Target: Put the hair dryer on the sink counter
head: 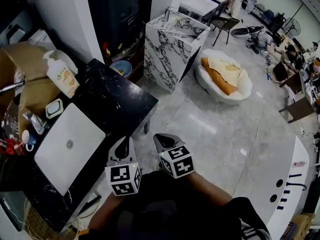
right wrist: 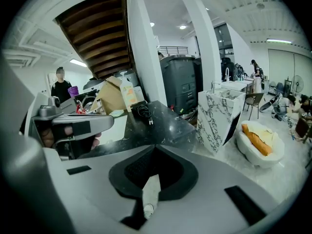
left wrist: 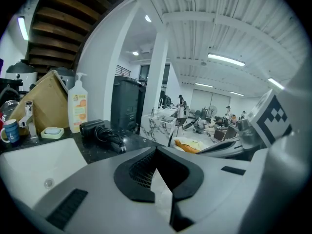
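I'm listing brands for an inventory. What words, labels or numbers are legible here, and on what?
Nothing reads clearly.
Soap bottle: orange label, print too blurred.
Blue mug: white mark, too small to read.
Marker cubes: square patterns, no letters.

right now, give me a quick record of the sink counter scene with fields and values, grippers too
hair dryer: black, cord bundled, lying on the counter
counter: black, speckled
sink: white basin set in the counter
soap bottle: upright, behind the sink
left gripper: shut, empty, touching nothing
right gripper: shut, empty, touching nothing
task status: hair dryer appears to be already placed
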A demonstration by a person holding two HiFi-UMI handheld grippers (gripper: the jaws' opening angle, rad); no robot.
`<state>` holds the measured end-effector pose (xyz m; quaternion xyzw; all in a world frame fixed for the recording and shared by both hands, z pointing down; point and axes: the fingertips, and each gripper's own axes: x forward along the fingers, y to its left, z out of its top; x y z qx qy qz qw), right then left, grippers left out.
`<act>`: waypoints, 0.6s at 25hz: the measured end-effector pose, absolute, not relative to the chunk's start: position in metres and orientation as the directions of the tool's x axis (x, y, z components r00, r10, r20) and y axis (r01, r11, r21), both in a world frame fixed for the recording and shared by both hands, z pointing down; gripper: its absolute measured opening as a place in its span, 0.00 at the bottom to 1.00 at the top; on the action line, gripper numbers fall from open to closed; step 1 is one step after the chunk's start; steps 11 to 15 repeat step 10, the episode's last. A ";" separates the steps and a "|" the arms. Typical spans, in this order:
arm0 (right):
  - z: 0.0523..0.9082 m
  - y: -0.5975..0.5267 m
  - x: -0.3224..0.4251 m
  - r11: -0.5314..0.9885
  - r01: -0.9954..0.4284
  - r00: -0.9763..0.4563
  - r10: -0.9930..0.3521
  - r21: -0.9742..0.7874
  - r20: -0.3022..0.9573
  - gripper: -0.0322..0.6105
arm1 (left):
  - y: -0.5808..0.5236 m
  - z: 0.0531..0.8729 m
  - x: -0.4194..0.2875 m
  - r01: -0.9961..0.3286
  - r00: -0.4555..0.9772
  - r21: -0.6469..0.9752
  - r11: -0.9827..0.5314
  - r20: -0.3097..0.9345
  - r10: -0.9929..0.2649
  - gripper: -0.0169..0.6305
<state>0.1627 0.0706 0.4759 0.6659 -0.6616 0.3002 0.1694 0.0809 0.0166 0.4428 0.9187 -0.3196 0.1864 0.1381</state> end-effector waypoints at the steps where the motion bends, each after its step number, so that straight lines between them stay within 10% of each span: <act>1: 0.476 0.072 0.163 -0.068 -0.983 -0.056 -0.780 -0.173 0.623 0.07 | 0.018 0.443 0.082 -0.638 0.727 0.135 -0.758 0.431 -0.535 0.04; 15: 0.485 0.075 0.164 -0.076 -0.982 -0.050 -0.778 -0.172 0.627 0.07 | 0.020 0.453 0.081 -0.634 0.729 0.138 -0.761 0.434 -0.529 0.04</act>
